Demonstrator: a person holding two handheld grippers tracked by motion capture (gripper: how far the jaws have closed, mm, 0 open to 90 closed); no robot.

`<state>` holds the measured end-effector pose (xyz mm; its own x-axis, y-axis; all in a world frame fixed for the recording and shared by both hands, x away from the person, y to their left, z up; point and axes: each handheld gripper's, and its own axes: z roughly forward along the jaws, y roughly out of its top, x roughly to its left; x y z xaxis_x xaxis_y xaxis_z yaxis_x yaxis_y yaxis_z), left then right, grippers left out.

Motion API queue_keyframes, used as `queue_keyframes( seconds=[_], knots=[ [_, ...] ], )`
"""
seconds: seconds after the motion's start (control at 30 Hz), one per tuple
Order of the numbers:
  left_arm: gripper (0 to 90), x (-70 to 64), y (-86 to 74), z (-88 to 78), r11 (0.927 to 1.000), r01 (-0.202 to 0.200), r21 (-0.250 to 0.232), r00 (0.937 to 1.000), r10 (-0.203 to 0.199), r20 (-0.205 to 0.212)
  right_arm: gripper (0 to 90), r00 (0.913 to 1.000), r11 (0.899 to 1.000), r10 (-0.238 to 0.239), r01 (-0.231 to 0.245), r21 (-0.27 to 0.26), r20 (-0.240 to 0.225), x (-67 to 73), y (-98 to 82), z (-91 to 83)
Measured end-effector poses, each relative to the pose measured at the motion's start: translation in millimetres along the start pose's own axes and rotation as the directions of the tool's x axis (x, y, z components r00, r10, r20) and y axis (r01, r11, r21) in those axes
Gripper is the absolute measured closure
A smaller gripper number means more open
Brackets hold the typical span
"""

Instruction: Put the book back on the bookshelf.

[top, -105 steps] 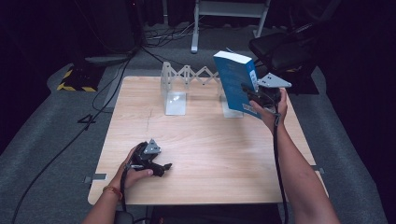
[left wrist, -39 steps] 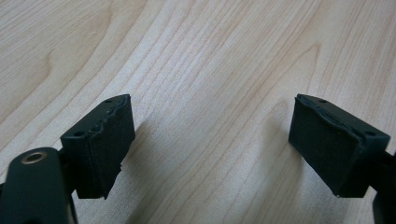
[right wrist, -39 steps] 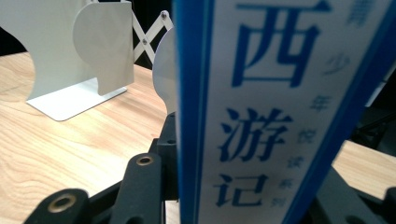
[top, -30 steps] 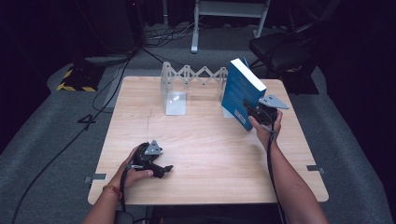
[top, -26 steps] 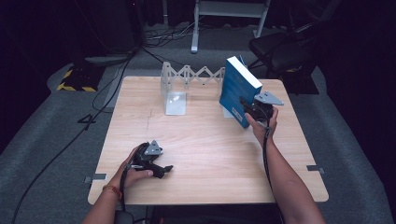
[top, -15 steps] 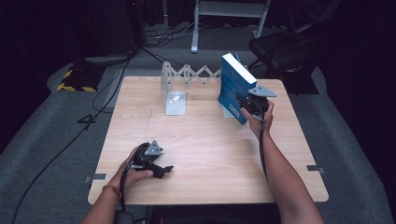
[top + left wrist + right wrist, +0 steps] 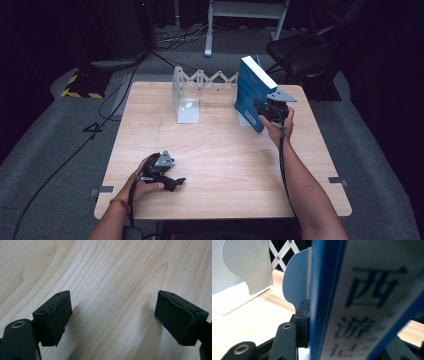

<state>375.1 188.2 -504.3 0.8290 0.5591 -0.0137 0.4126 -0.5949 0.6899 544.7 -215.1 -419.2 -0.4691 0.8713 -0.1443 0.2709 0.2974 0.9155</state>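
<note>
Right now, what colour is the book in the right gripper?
Blue cover, with a white spine panel carrying blue characters. The book shows best in the right gripper view; the right gripper clamps it.

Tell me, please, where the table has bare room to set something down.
The table's middle, between the left gripper and the book, is bare, as is the front right. It is crowded at the back, around the expanding bookend rack and the right gripper.

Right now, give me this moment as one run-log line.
right tool: shut on blue book, upright at far bookend | left tool: open, empty, low over table | white bookend: standing apart
</note>
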Motion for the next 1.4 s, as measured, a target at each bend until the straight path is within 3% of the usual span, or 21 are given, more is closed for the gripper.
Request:
queue_keyframes(
  seconds=[0.13, 0.27, 0.4, 0.53, 0.9, 1.07, 1.2, 1.4],
  knots=[
    [14.8, -0.1, -0.1, -0.1, 1.0, 0.001, 0.001, 1.0, -0.001, 0.0, 57.0, 0.9995, 0.999, -0.031, 0.031, 0.021, 0.01, 3.3, 0.9, -3.9],
    [14.8, -0.1, 0.0, 0.0, 1.0, 0.0, 0.0, 1.0, 0.0, -0.002, 56.8, 0.9993, 0.999, -0.033, 0.034, 0.025, -0.017, 0.1, -0.1, -10.8],
    [14.8, -0.2, 0.0, 0.0, 1.0, 0.001, 0.0, 1.0, -0.001, -0.002, 54.4, 0.999, 0.999, -0.043, 0.043, 0.028, -0.011, -0.2, -1.2, -18.2],
    [14.8, -0.3, 0.0, 0.0, 1.0, 0.002, 0.0, 1.0, -0.002, -0.002, 52.3, 0.9991, 1.0, -0.016, 0.017, 0.025, -0.038, -6.1, -2.4, -24.8],
    [14.8, -0.4, 0.0, 0.1, 1.0, 0.002, 0.0, 1.0, -0.002, -0.003, 45.7, 0.9949, 0.998, -0.038, 0.042, 0.044, -0.093, -16.0, -4.4, -50.6],
    [14.8, -0.6, 0.0, 0.0, 1.0, 0.004, 0.002, 1.0, -0.004, -0.004, 40.7, 0.991, 0.995, -0.066, 0.074, 0.069, -0.116, -19.8, -6.4, -64.2],
    [14.8, -0.6, 0.0, 0.0, 1.0, 0.005, 0.002, 1.0, -0.005, -0.004, 37.2, 0.9899, 0.992, -0.061, 0.074, 0.099, -0.128, -23.6, -10.0, -74.3],
    [14.7, -0.6, 0.0, 0.0, 1.0, 0.005, 0.002, 1.0, -0.005, -0.004, 32.2, 0.9808, 0.982, -0.098, 0.123, 0.143, -0.168, -23.5, -14.7, -88.4]
  ],
)
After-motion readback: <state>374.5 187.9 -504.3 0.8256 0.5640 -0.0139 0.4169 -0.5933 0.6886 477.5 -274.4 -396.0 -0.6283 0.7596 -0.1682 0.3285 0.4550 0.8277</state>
